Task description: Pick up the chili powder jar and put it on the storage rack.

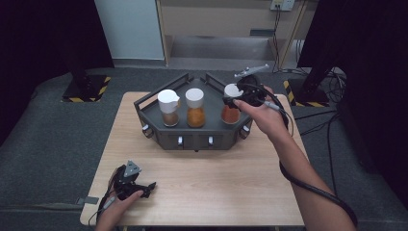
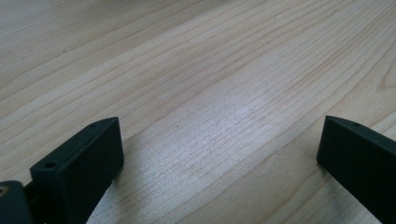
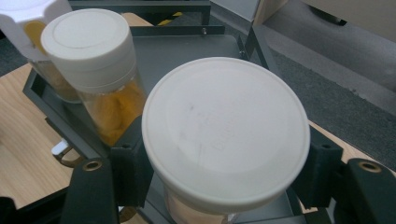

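- Left gripper point(image 1: 144, 186) rests low at the near left corner of the tabletop point(image 1: 216, 187), held by the person's left hand point(image 1: 115, 208), which is cut off by the bottom edge of the high view. Its jaws stand released and wide apart, with bare wood between them in the left gripper view.
- The right forearm point(image 1: 308, 178) crosses the near right corner and runs up along the right side, a black cable point(image 1: 312, 188) looping beside it.
- Dark tray point(image 1: 192, 140) sits at the far middle of the tabletop; small knobs line its near wall, too small to make out.
- Right gripper point(image 3: 224, 186) is at the tray's right end, jaws clenched on the right jar point(image 1: 231, 107) just under its white lid point(image 3: 226, 130). The lid hides most of the jar in the right gripper view; only a sliver of orange content shows. Whether the jar's base touches the tray floor cannot be told.
- Middle jar point(image 1: 195, 108) stands upright in the tray, orange inside.
- Left jar point(image 1: 169, 108) has browner contents; in the right gripper view it is cut off at the top left corner.
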{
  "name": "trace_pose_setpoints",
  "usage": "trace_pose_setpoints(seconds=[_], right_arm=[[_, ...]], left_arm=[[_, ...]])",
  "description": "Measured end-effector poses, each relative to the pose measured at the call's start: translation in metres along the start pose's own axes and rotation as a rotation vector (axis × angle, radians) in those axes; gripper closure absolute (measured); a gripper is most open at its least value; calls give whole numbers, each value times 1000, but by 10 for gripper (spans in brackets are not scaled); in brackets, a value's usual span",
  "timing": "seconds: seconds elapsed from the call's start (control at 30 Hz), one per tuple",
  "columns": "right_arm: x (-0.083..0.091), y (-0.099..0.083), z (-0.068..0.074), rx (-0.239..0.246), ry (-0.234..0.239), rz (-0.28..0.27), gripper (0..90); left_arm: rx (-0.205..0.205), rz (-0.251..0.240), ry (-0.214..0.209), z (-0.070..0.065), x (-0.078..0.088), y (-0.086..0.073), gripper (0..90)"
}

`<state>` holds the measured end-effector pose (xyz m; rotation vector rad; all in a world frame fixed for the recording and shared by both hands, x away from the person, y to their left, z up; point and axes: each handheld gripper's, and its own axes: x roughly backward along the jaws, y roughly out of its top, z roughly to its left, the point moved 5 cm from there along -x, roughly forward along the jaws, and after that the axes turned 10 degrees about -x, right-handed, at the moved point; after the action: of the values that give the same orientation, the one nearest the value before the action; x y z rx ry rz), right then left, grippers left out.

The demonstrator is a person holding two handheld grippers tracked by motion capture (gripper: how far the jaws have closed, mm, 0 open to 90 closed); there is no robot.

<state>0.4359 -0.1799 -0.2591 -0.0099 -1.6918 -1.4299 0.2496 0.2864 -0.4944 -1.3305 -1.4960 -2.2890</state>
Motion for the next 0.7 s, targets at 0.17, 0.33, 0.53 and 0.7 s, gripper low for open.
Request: trace_pose_setpoints(seconds=[0.17,0.33,0.53,0.7], right_arm=[[-11,0,1,-1,-7,6,339],[-20,-1,3,-4,-6,10,340],[-27,-2,4,-7,-6,19,339],[-29,-3,3,-16,-6,26,339]], left_arm=[[0,0,0,0,0,0,0],[0,0,0,0,0,0,0],[0,0,0,0,0,0,0],[1,0,0,0,0,0,0]])
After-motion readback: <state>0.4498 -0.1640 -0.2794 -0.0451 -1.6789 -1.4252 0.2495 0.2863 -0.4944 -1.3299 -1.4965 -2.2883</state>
